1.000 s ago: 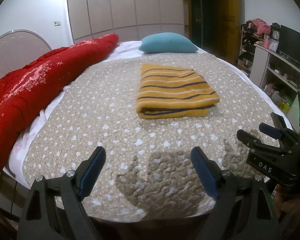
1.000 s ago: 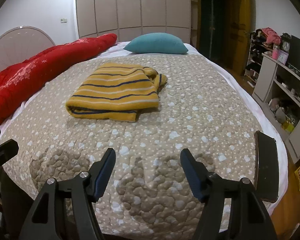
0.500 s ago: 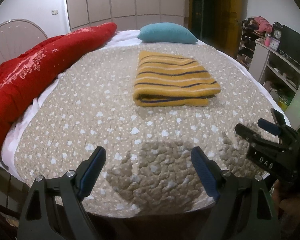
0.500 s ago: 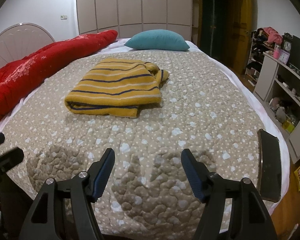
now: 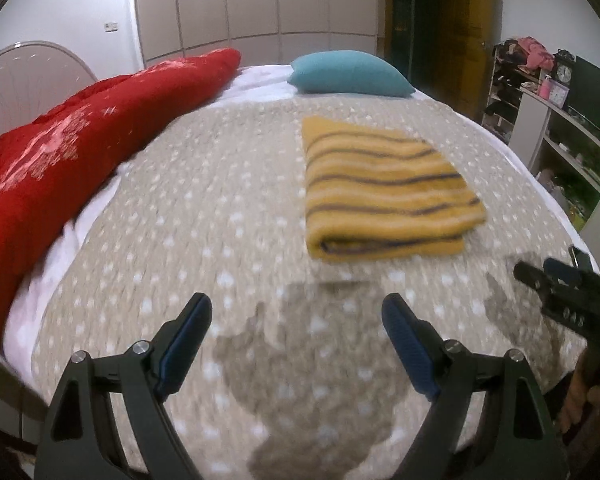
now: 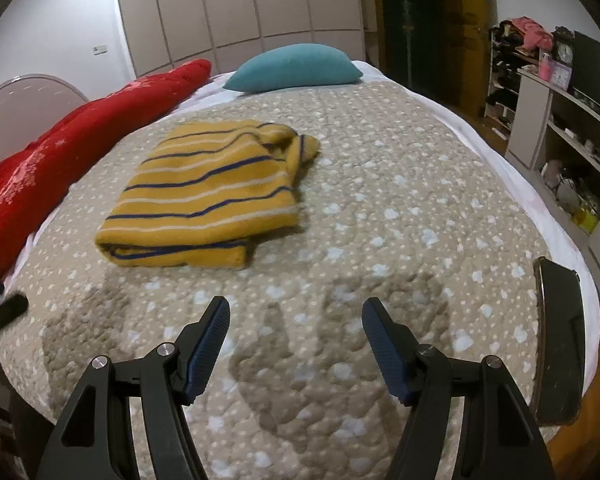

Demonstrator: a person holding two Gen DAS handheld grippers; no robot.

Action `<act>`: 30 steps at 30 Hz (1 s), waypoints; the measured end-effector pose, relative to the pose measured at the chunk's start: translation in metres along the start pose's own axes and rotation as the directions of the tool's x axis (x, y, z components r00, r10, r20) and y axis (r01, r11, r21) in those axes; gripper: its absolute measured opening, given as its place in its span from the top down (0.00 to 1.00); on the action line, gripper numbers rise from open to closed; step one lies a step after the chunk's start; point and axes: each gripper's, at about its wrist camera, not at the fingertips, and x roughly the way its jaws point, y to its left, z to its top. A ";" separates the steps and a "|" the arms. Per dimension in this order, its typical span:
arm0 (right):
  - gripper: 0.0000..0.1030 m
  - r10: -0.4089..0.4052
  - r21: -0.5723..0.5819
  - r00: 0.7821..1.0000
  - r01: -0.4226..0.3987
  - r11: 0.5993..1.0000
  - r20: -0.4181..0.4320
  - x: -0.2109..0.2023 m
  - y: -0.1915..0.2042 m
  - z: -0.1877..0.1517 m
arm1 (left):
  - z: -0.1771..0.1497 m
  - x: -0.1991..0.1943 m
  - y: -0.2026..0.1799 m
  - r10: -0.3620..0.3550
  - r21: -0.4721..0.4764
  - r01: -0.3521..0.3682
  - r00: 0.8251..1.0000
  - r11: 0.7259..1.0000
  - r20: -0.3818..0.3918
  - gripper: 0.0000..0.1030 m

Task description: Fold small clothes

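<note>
A yellow garment with dark and pale stripes (image 5: 384, 192) lies folded into a rectangle on the beige spotted bedspread (image 5: 220, 216); it also shows in the right wrist view (image 6: 208, 196), with a bunched end at its far right. My left gripper (image 5: 296, 308) is open and empty, hovering above the bedspread short of the garment. My right gripper (image 6: 296, 308) is open and empty, hovering to the right of and short of the garment. The right gripper also shows at the right edge of the left wrist view (image 5: 560, 288).
A red quilt (image 5: 60, 160) lies along the bed's left side. A teal pillow (image 5: 348, 72) sits at the head. A dark phone-like slab (image 6: 560, 340) lies at the bed's right edge. White shelves (image 6: 560, 128) stand to the right.
Both grippers have moved forward toward the folded garment, which now looks nearer and larger. Both stay open. The garment has not moved.
</note>
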 end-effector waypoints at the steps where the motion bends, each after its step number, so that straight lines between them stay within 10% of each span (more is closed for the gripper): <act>1: 0.29 -0.005 0.001 1.000 0.005 1.000 0.007 0.002 -0.002 0.003 | 0.010 0.006 0.001 -0.018 0.000 0.018 1.000 1.000 -0.004 0.16; 8: 0.29 -0.023 0.056 0.996 0.018 0.998 0.081 0.052 -0.037 0.037 | 0.068 0.052 -0.030 -0.052 0.101 0.057 0.997 0.993 -0.056 0.16; 15: 0.27 0.185 0.203 0.980 -0.197 0.959 0.077 0.084 -0.079 0.038 | 0.145 0.133 -0.124 -0.129 0.245 0.158 0.983 0.956 -0.131 0.17; 18: 0.26 0.235 0.227 0.969 -0.245 0.942 0.074 0.089 -0.084 0.036 | 0.167 0.174 -0.163 -0.146 0.288 0.206 0.965 0.935 -0.217 0.46; 24: 0.23 0.287 0.239 0.954 -0.301 0.923 0.089 0.088 -0.084 0.033 | 0.173 0.225 -0.218 0.041 0.530 0.110 0.963 0.841 -0.265 0.54; 25: 0.23 0.295 0.244 0.951 -0.308 0.920 0.091 0.088 -0.085 0.033 | 0.173 0.232 -0.222 0.079 0.565 0.084 0.963 0.821 -0.259 0.74; 26: 0.23 0.299 0.248 0.950 -0.313 0.917 0.094 0.087 -0.086 0.032 | 0.174 0.234 -0.222 0.093 0.573 0.081 0.959 0.816 -0.268 0.90; 30: 0.23 0.306 0.249 0.947 -0.321 0.914 0.098 0.086 -0.085 0.031 | 0.193 0.226 -0.219 0.009 0.480 0.141 0.955 0.866 -0.297 0.93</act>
